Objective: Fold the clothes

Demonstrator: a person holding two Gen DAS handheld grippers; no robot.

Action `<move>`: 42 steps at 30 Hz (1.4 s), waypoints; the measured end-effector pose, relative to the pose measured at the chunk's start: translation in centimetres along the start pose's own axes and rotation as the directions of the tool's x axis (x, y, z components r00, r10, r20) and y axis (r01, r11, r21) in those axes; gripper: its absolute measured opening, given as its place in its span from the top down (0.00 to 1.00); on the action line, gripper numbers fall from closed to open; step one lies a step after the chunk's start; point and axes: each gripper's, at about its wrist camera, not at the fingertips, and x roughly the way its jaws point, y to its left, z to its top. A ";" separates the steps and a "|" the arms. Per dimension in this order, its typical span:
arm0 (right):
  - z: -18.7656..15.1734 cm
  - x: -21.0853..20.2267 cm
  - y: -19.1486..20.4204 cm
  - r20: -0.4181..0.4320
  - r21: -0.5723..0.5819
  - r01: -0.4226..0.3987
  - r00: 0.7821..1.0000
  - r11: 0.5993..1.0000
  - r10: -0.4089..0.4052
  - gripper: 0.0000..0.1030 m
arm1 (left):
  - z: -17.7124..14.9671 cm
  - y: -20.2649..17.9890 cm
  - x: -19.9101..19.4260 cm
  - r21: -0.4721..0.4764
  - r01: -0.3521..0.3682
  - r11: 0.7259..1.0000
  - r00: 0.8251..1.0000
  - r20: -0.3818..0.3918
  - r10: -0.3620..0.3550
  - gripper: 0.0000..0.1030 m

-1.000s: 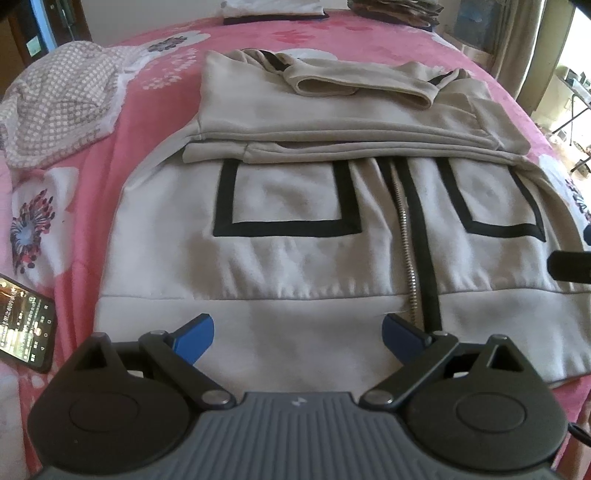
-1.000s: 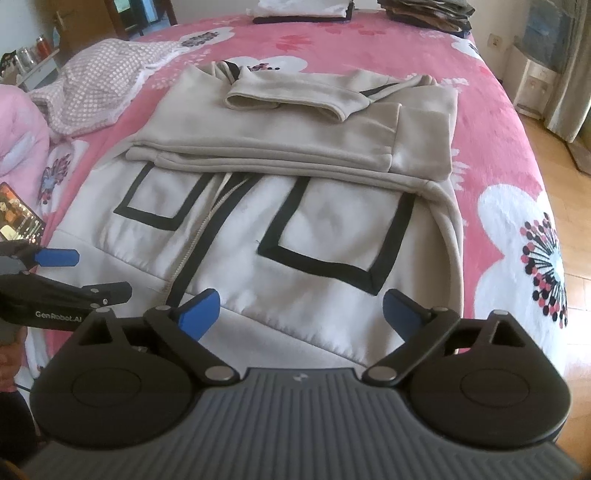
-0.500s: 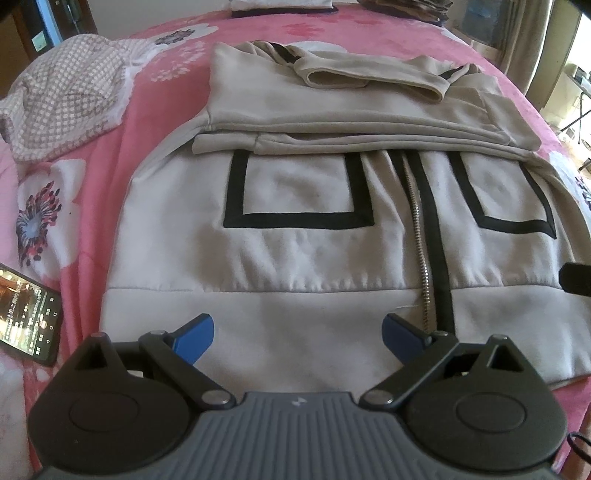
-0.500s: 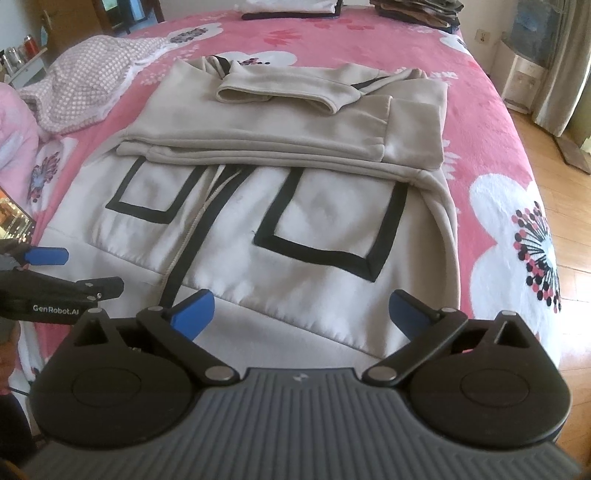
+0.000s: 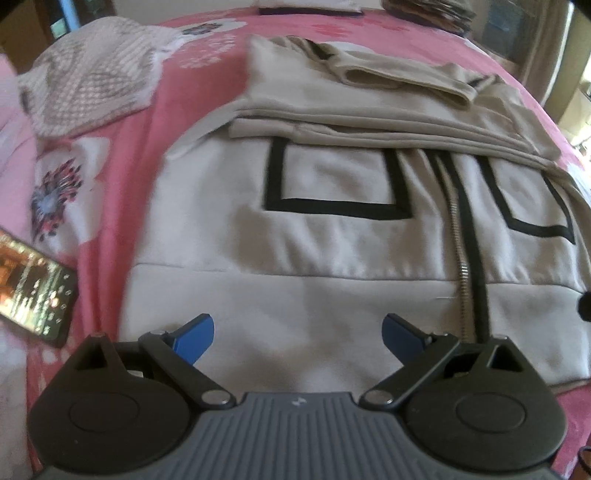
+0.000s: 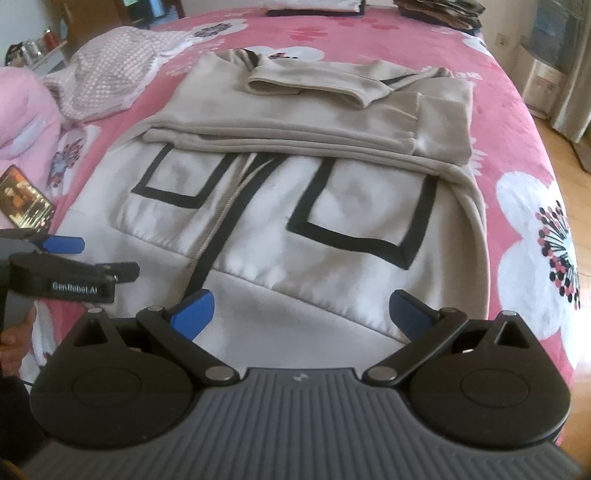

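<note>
A beige zip jacket (image 5: 332, 243) (image 6: 295, 229) with black square outlines and a black zipper strip lies flat on the pink floral bed. Its sleeves and top are folded across the upper body. My left gripper (image 5: 298, 334) stands open over the jacket's hem band, left of the zipper (image 5: 463, 273), with nothing between its blue fingers. My right gripper (image 6: 301, 312) is also open, above the hem on the jacket's right half. The left gripper (image 6: 70, 258) shows side-on at the left edge of the right wrist view, held by a hand.
A lit phone (image 5: 29, 291) (image 6: 24, 201) lies on the bed left of the jacket. A dotted white garment (image 5: 88, 88) (image 6: 110, 81) is heaped at the far left. Folded clothes (image 6: 314, 5) sit at the bed's far end. Wooden floor (image 6: 569, 155) runs along the bed's right side.
Both grippers have moved forward and lower toward the jacket's hem, which now looks larger. Their fingers stay open. The jacket has not moved.
</note>
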 end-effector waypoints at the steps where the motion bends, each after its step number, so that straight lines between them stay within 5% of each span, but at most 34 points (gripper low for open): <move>1: 0.0 0.0 0.0 -0.001 -0.001 -0.005 1.000 1.000 0.005 0.01 | -0.1 0.5 0.0 -0.008 -0.004 1.000 1.000 0.004 0.004 0.05; 13: 1.1 -1.1 -2.6 0.048 0.077 -0.046 0.998 0.996 0.042 0.01 | -2.4 8.3 -1.4 -0.054 -0.044 0.998 0.994 0.094 0.049 0.05; 17: 1.1 -1.6 -5.2 0.073 0.171 -0.039 0.997 0.984 0.027 0.01 | -2.5 9.6 -1.2 -0.083 0.012 0.996 0.994 0.110 -0.003 0.05; 23: 0.0 -1.8 -7.9 0.064 0.302 -0.032 0.998 0.953 0.014 0.02 | -1.6 10.0 0.1 -0.091 0.069 0.993 0.992 0.115 -0.058 0.19; 34: -0.4 -3.7 -13.1 0.162 0.376 -0.054 0.987 0.925 -0.008 0.03 | 1.2 11.8 0.7 -0.143 0.165 0.976 0.978 0.152 -0.143 0.48; 38: -0.9 -4.0 -17.3 0.167 0.468 -0.079 0.986 0.880 0.000 0.06 | 2.2 11.7 0.8 -0.133 0.185 0.974 0.973 0.163 -0.162 0.48; 42: -2.7 -3.1 -21.8 0.157 0.632 -0.139 0.986 0.763 0.050 0.14 | 3.1 11.8 2.0 -0.150 0.188 0.971 0.977 0.129 -0.169 0.48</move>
